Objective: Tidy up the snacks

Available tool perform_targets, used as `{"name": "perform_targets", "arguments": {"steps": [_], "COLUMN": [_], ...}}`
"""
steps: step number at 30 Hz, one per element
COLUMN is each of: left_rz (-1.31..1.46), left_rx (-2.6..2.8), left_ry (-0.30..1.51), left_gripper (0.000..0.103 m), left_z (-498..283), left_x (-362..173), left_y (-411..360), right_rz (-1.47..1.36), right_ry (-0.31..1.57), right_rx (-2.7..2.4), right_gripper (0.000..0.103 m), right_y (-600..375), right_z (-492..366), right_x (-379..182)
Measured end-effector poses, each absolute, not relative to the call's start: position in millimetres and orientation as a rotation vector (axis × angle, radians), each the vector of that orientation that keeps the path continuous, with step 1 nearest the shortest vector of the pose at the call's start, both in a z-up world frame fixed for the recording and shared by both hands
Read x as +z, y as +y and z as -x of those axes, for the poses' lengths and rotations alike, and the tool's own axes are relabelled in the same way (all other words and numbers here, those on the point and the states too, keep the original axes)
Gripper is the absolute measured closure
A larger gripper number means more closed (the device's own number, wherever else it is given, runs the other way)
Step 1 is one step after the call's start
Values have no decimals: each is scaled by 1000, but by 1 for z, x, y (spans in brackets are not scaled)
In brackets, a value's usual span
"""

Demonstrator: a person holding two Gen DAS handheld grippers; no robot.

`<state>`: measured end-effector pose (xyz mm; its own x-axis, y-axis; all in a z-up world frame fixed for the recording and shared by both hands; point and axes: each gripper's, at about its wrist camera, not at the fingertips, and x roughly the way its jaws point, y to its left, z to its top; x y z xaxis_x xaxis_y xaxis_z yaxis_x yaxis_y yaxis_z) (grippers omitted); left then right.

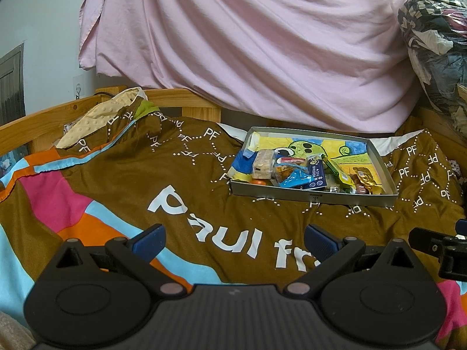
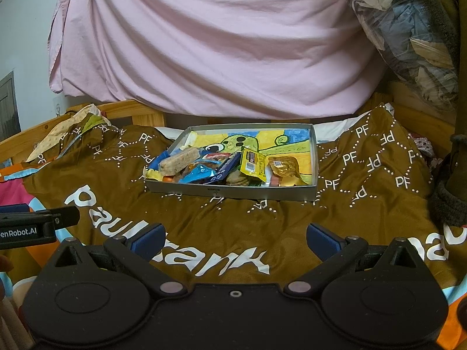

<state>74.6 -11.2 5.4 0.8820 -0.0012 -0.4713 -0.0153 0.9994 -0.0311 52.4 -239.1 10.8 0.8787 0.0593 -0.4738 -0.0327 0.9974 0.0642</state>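
Tray [image 1: 315, 197], grey, shallow, on a brown blanket [image 1: 189, 175] over the bed; cartoon-printed liner inside. Contents heaped at the tray's near-left end: snacks [image 1: 294, 172], including a cereal bar [image 2: 178, 157], blue packet [image 2: 201, 173], yellow packet [image 2: 252, 164], amber-wrapped sweet [image 2: 284, 166]. Pink sheet [image 1: 248, 43] hangs behind the tray. Left tongs [image 1: 233, 240] and right tongs [image 2: 235, 240]: both spread wide, empty, in front of the tray, apart from it.
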Motion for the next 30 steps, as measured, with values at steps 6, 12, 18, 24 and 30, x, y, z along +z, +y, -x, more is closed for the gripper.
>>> {"name": "perform_targets", "arguments": {"steps": [6, 12, 18, 24, 30], "left_rz": [35, 33, 19, 15, 9], "left_rx": [5, 9, 11, 16, 17], "left_ry": [492, 495, 526, 526, 529], "left_gripper": [0, 0, 0, 0, 0], "left_z": [-74, -74, -76, -76, -77], "left_x": [6, 6, 6, 6, 5], "left_y": [-12, -12, -15, -15, -14], "right_rz": [-54, -53, -51, -51, -51], "right_ry": [496, 497, 500, 500, 500], "right_rx": [49, 49, 51, 51, 50], "right_gripper": [1, 1, 1, 1, 1], "right_y": [-239, -239, -238, -238, -238], "right_z": [-53, -53, -52, -52, -52], "right_x": [11, 10, 10, 10, 10]}}
